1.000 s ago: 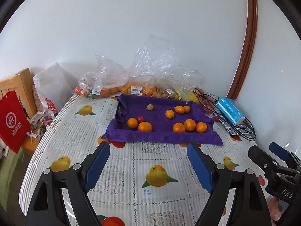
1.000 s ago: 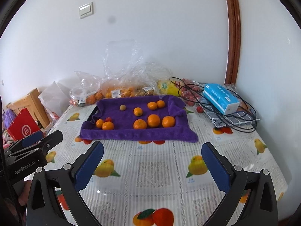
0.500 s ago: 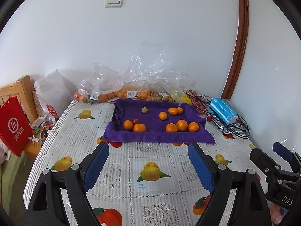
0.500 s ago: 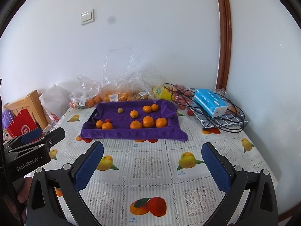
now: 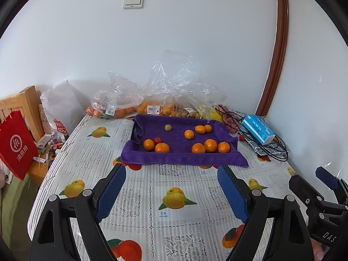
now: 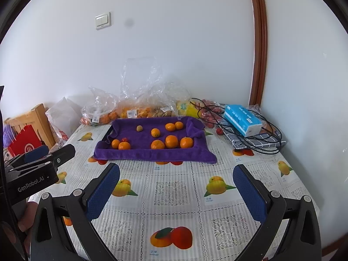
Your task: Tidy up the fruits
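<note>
A purple towel lines a tray [image 5: 182, 160] [image 6: 152, 155] at the far middle of the table. On it lie several oranges: a row of three [image 5: 210, 145] [image 6: 171, 141] at the front right and two [image 5: 162, 148] at the front left beside a small red fruit [image 5: 157, 140]. A small tan fruit [image 5: 167, 127] [image 6: 139, 128] sits at the back. My left gripper [image 5: 171, 171] and right gripper [image 6: 176, 169] both hang open and empty over the tablecloth, well short of the tray.
Clear plastic bags of fruit [image 5: 152, 108] line the wall behind the tray. A black wire basket [image 5: 261, 143] with a blue tissue box [image 5: 257, 128] and folded cloth sits at the right. A red paper bag [image 5: 17, 145] and wooden chair stand off the left edge.
Both grippers have drawn back from the tray and risen a little, so more tablecloth shows in front. Jaws stay open; the fruits have not moved.
</note>
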Available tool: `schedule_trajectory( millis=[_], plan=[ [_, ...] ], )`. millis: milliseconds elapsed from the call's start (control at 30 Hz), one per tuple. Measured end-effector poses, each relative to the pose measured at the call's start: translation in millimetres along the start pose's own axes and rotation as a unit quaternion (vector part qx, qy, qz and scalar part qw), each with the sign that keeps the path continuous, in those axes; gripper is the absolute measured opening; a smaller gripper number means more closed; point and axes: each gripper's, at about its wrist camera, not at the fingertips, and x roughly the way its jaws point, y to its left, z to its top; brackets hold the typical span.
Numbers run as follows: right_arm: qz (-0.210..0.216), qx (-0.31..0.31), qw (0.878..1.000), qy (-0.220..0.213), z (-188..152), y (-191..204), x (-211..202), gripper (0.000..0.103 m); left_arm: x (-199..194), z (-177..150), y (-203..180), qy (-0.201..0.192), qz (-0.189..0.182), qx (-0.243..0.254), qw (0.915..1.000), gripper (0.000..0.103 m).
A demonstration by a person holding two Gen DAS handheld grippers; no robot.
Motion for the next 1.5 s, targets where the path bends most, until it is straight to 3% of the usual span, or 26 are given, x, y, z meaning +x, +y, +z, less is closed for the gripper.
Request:
schedule_trajectory(
  millis=[1500],
  plan=[
    [-0.004,-0.005,1.0,-0.007,-0.5,5.7,-6.7,0.102,0.6,-0.9,-1.0,0.003,-0.001,0.002,1.0,0.086]
  ],
)
